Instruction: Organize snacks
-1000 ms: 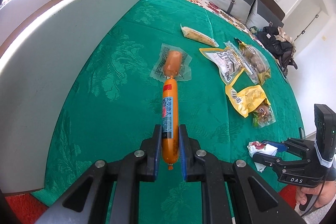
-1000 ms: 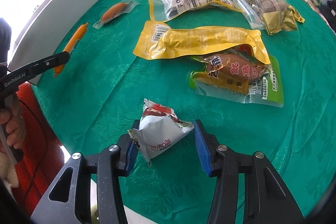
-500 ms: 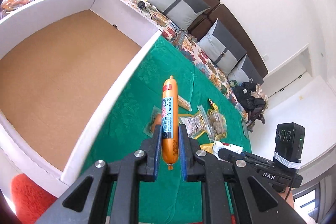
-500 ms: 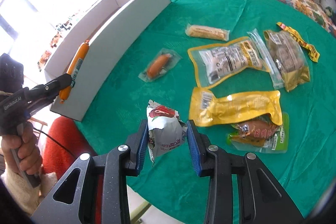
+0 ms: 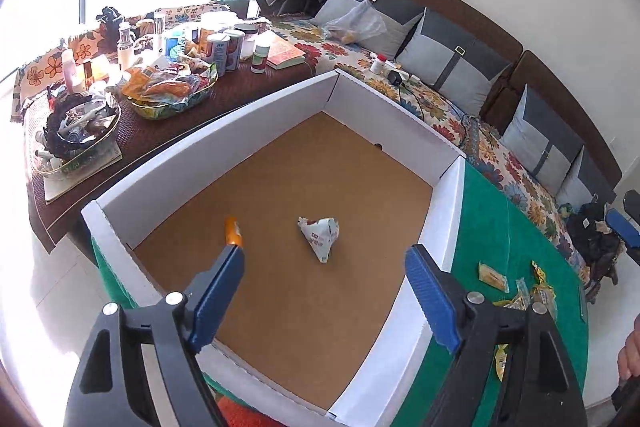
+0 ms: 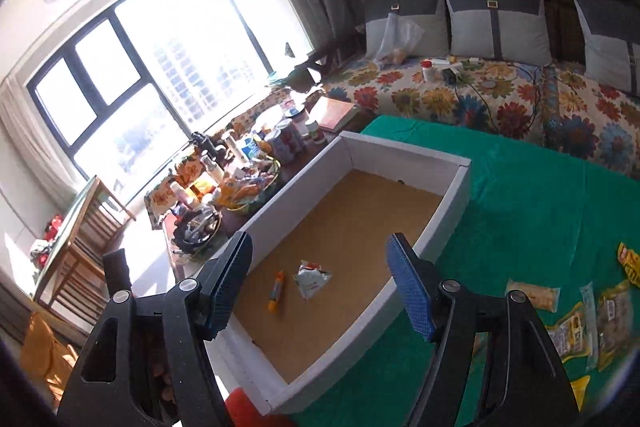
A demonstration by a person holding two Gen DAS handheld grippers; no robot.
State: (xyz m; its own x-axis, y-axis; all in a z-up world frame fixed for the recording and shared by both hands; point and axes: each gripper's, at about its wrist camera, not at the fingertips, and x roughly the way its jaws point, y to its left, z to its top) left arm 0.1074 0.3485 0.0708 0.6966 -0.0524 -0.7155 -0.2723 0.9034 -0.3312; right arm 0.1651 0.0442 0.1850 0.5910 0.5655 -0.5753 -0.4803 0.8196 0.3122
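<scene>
Both the left gripper (image 5: 324, 261) and right gripper (image 6: 320, 267) are opening, nothing between their jaws. Below them in the box (image 5: 452, 211) lie the sausage (image 6: 277, 290) and white packet (image 5: 320, 237)

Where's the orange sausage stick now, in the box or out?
In. The sausage stick lies on the box's brown floor beside the white snack packet.

In the left wrist view the left claw's (image 5: 322, 273) blue finger (image 5: 218, 287) covers the near end of the orange sausage (image 5: 233, 231) lying in the white box (image 5: 450, 215). The print on the white snack packet (image 5: 320, 233) is too small to read. At the table's right edge the remaining snack packs (image 5: 528, 297) sit half behind the claw's other finger. A hand (image 5: 630, 349) is cut off by the picture's right edge.
</scene>
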